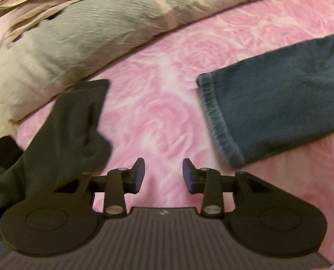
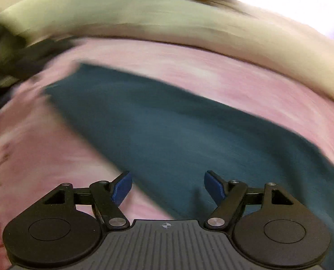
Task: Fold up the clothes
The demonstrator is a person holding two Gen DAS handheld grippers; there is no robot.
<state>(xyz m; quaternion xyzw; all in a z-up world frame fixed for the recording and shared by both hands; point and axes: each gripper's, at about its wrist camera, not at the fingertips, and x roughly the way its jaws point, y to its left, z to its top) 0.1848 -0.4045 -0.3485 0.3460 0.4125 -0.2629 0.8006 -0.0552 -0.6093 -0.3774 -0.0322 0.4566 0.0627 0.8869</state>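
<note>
— Both tongs were empty, weren't they? What did the left tongs (image 1: 163, 175) look like?

— Their blue pads (image 1: 140, 176) stood apart with nothing between them, only the pink rose-patterned bedspread (image 1: 158, 94) showing through the gap. They hung over the bed, angled down.

— And the right tongs (image 2: 168, 187)?

— Spread wider, also gripping nothing. Their view was badly blurred, but the gap sat over the near part of the blue denim jeans (image 2: 167, 130), with the left pad over the pink cover. Whether the pads touched the cloth I could not tell.

— Where did the jeans lie?

— Flat on the bedspread. Seen from the left tongs, one hemmed leg end (image 1: 221, 123) lay to the right, pointing toward the middle of the bed, apart from those tongs.

— Anything else on the bed?

— A dark grey-green garment (image 1: 65, 135) was bunched at the near left, just beside the left tongs' left finger. Along the far side ran a rumpled cream and grey quilt (image 1: 88, 33).
</note>
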